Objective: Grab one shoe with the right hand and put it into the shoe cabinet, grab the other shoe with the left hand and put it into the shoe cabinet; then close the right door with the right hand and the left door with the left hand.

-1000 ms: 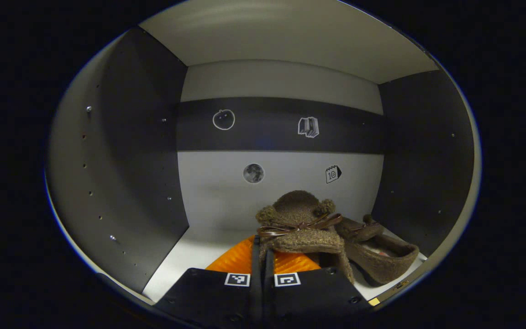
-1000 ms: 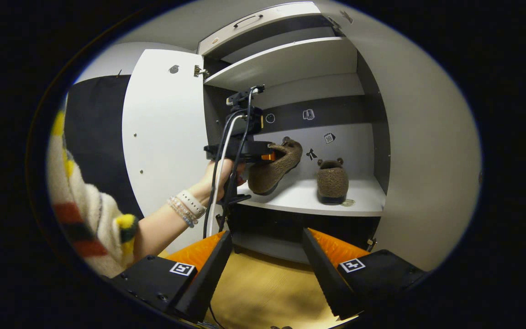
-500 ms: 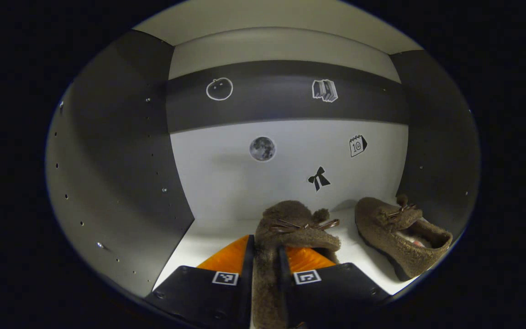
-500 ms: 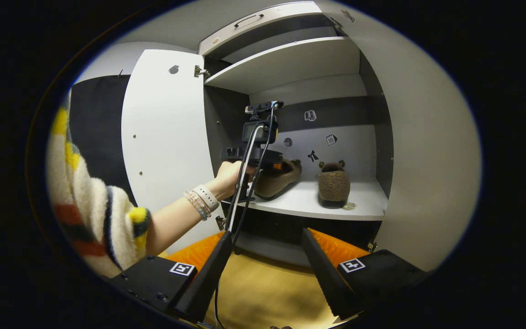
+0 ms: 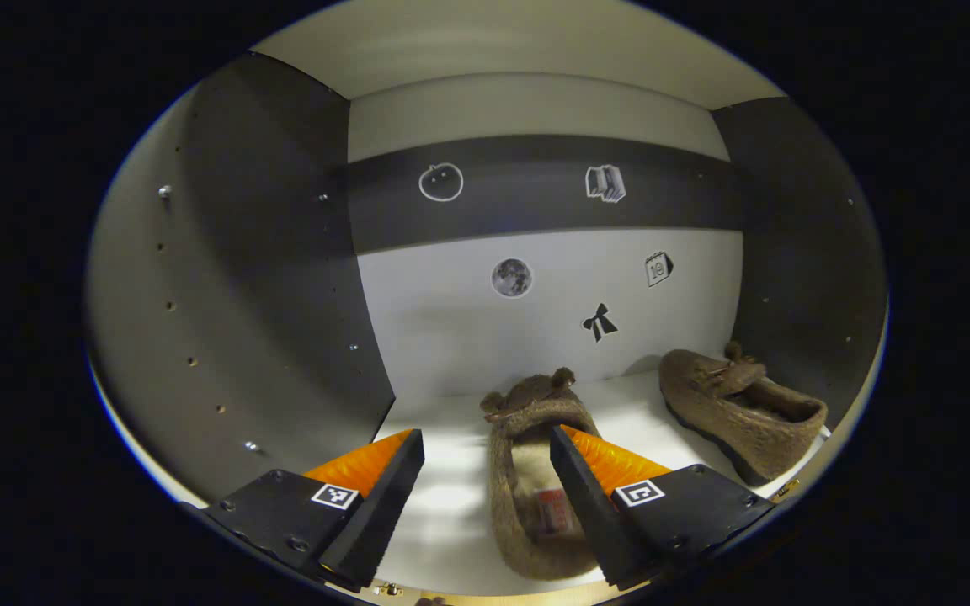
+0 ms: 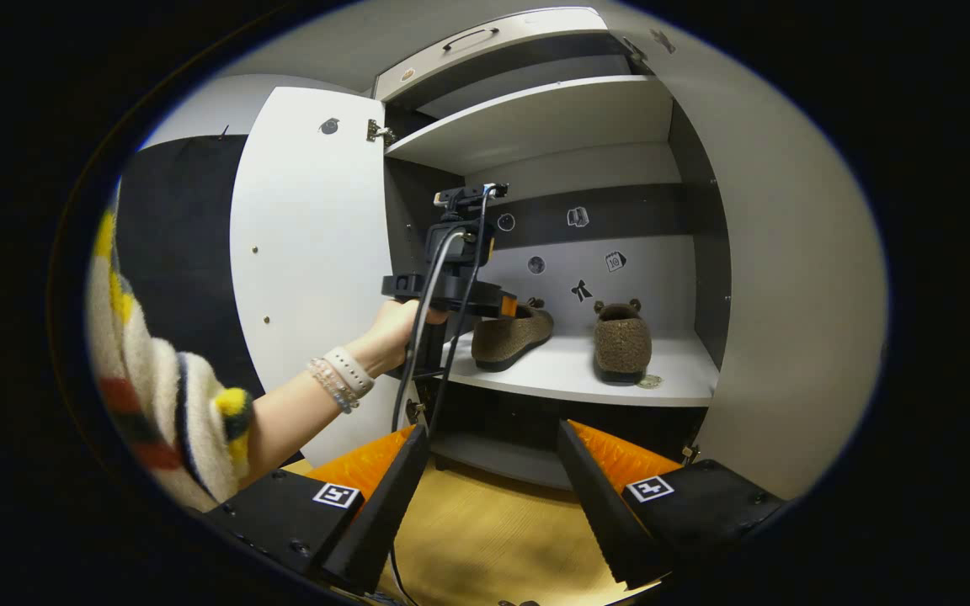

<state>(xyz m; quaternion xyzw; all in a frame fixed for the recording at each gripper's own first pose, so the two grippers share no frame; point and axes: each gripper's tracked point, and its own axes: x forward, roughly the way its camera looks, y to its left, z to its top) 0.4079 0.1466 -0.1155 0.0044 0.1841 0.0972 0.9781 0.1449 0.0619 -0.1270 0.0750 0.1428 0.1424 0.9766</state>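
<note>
Both shoes in: left tongs (image 5: 485, 497) spread over the left shoe (image 5: 531, 471), which sits on the shelf (image 5: 443, 497) near its front edge; the other shoe (image 5: 738, 412) toward the right edge. Right tongs (image 6: 492, 497) spread, empty (outside cabinet). Next: back out, then right door (image 6: 788, 278).

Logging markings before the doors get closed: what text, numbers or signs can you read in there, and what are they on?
"10": on the calendar sticker on the cabinet's back wall.
Apple outline, books, moon and bow stickers: pictures, no words.
Insole label inside the near shoe: too blurred to read.
Square coded tags on the left gripper: patterns, no text.
</note>
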